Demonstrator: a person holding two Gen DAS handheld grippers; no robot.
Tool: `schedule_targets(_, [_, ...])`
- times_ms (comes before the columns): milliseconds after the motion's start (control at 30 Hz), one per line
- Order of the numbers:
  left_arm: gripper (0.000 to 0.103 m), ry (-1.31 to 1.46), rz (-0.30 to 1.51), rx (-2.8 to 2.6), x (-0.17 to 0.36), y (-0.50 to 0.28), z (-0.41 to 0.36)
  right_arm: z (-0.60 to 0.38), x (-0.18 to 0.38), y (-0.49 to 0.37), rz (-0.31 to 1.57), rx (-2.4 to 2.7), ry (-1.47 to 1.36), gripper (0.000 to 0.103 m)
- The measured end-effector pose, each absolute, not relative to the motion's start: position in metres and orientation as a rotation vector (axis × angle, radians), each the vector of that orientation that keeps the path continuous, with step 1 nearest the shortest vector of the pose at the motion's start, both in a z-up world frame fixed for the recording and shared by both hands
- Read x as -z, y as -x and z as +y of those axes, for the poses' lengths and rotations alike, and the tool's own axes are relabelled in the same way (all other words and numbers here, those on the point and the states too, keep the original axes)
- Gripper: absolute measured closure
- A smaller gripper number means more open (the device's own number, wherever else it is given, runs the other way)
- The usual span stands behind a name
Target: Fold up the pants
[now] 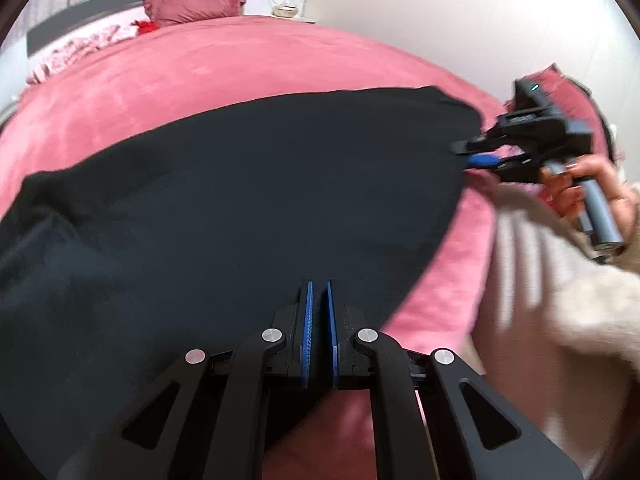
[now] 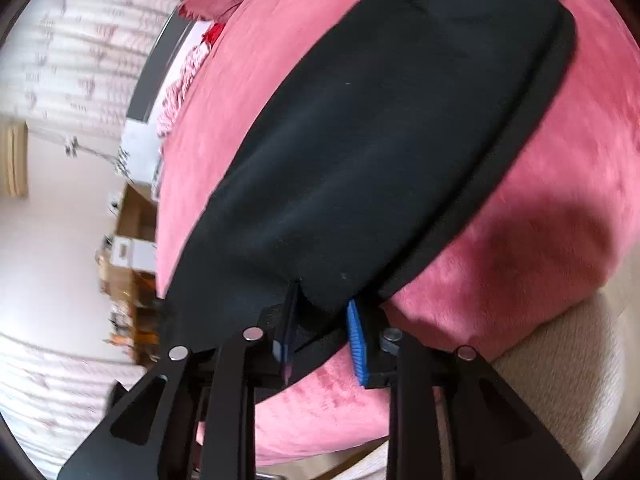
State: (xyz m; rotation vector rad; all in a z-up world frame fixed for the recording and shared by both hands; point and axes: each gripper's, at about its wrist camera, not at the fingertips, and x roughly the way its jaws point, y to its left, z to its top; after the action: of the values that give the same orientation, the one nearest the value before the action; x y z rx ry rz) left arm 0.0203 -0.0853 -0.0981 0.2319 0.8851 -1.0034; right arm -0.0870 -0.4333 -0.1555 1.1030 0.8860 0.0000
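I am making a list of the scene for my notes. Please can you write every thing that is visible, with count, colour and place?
pants: one, black, spread flat on the bed cover
bed cover: one, pink, over the whole bed
pillow: one, dark pink, at the headboard
headboard: one, grey, far end of bed
boxes: several, brown and white, on the floor beside the bed
left tongs: one, black with blue pads, shut on the pants' near edge
right tongs: one, black with blue pads, pants' edge between the pads
hand: one, holding right tongs' handle
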Motion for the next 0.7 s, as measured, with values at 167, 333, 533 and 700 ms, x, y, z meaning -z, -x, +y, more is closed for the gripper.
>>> schedule_targets(167, [0.097, -0.375, 0.826, 1.005, 0.097, -0.002, -0.095, -0.443, 0.162, 0.099, 0.860, -0.009, -1.182, 0.080])
schedule_targets(333, [0.097, -0.408, 0.826, 0.972, 0.107, -0.007, -0.107, -0.453, 0.153, 0.109, 0.829, 0.031, -1.162, 0.079])
schedule_targets(533, [0.103, -0.449, 0.817, 0.983, 0.108, 0.003, -0.110, -0.449, 0.136, 0.105, 0.821, 0.041, -1.102, 0.097])
schedule_targets(700, [0.103, -0.348, 0.849, 1.028, 0.085, 0.004, -0.092, -0.451, 0.121, 0.113, 0.782, 0.001, -1.160, 0.097])
